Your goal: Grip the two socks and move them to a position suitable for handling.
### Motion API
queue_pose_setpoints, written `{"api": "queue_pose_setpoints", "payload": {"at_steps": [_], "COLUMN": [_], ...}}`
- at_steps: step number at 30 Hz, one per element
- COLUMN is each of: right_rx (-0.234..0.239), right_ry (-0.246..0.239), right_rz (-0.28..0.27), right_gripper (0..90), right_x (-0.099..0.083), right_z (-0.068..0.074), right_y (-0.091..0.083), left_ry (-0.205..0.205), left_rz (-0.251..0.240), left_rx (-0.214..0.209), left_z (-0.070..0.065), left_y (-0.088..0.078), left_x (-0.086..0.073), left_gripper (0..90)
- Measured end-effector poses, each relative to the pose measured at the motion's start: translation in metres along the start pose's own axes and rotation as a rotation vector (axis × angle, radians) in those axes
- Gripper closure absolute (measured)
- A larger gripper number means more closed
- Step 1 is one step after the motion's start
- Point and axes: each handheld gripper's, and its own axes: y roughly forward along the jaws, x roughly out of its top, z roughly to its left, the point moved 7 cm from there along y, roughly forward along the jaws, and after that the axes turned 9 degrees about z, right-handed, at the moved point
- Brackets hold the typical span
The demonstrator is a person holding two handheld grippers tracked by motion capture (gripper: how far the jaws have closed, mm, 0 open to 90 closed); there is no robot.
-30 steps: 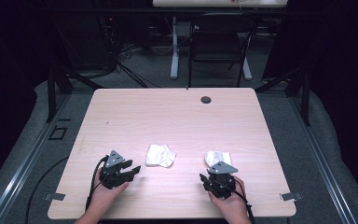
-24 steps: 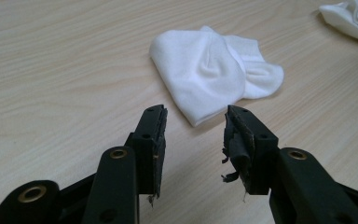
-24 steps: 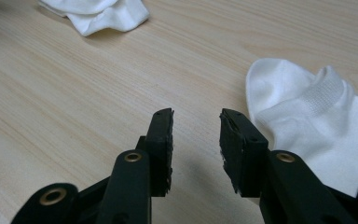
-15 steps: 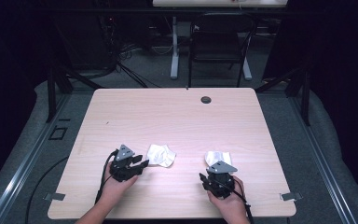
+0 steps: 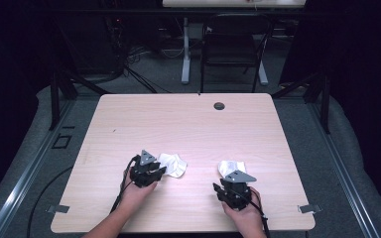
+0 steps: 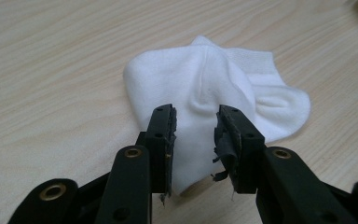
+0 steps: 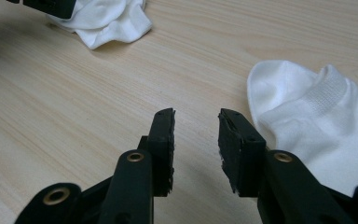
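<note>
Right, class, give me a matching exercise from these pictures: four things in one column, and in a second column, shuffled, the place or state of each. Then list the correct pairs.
Things:
1. left gripper
2. right gripper
3. sock on the left
4. round black grommet

Places or states:
A. near the table's far edge
B. jaws apart over bare wood, a white sock just to their right in its own view
C. jaws apart with a white sock between them, having just been closing
D. crumpled, right beside the left gripper

Pairs: 1-C, 2-B, 3-D, 4-A
</note>
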Motion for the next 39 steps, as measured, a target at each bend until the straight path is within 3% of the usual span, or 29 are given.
{"api": "queue_pose_setpoints", "payload": {"at_steps": [7, 17, 27, 39], "right_rx": [0.010, 0.016, 0.017, 0.018], "right_ry": [0.008, 0.011, 0.024, 0.027], "right_rz": [-0.005, -0.003, -0.011, -0.009], "right_gripper": [66.1, 66.0, 65.3, 65.3], "right_x": [0.000, 0.000, -0.001, -0.001], "right_z": [0.000, -0.001, -0.001, -0.002], "right_y": [0.000, 0.000, -0.001, 0.000], "left_ry": [0.015, 0.045, 0.088, 0.111], "left_rz": [0.017, 0.000, 0.035, 0.059], "left_rx": [-0.008, -0.027, -0.047, -0.112], "left_z": [-0.002, -0.007, -0.020, -0.042], "left_y": [0.004, 0.002, -0.007, -0.020], "left_x": [-0.002, -0.008, -0.016, -0.033], "left_gripper": [69.7, 72.9, 74.0, 74.0]}}
